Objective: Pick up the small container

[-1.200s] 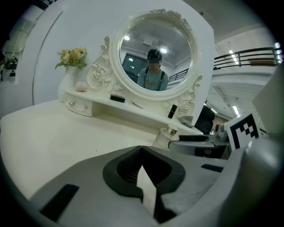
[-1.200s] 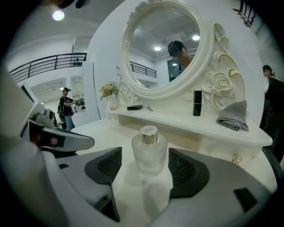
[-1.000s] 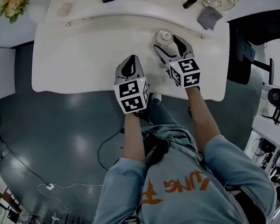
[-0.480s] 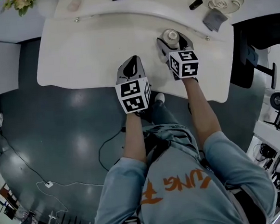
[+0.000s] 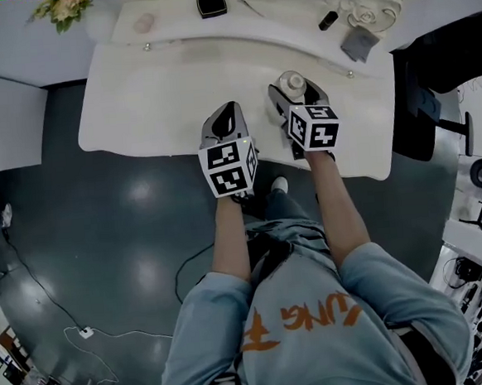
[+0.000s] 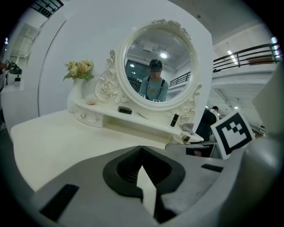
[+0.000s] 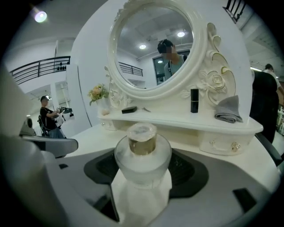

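Advanced right tongs (image 5: 293, 89) clasp upright small container (image 7: 142, 153); left tongs (image 5: 228, 110) clenched empty.

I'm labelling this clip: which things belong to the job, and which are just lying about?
Job: container; right gripper, closed on it.
Lying about: left gripper, shut and empty; flowers; cloth; black tube; black box; mirror.

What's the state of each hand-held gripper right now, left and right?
Left hand-held gripper: closed, nothing between its jaws.
Right hand-held gripper: closed on the small container.
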Motion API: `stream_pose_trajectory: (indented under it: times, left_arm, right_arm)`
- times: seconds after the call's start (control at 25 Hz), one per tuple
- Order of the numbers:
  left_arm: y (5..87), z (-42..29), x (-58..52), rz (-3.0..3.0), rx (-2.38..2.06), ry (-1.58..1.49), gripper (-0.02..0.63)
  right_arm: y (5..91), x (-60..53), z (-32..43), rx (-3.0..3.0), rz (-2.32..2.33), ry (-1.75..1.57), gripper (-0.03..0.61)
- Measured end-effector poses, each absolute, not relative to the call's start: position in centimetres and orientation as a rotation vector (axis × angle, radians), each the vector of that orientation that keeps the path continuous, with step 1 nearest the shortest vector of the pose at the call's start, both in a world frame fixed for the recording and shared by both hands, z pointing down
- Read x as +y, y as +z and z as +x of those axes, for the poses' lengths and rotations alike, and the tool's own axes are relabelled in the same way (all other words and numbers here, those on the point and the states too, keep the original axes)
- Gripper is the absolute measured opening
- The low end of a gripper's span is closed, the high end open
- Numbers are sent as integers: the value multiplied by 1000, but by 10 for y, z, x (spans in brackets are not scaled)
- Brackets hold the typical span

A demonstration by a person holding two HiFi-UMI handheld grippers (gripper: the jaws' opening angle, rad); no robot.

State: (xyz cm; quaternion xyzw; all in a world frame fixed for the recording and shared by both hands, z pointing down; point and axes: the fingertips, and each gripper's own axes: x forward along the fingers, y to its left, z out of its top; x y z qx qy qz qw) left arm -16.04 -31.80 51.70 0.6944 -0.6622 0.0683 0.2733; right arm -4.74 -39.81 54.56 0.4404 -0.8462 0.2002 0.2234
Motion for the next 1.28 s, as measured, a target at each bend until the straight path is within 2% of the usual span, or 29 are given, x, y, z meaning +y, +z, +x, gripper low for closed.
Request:
stream_pose_trajectory:
  times: [0.84, 1.28]
  left_arm:
    - [372, -145, -335, 2196, -1899, 53, 21]
    - [360, -136, -333, 2225, -1891, 37, 21]
  right_arm:
    - [364, -370, -6, -2604, 1334, 175, 328]
    - [348, -362, -3, -2632, 1312, 154, 328]
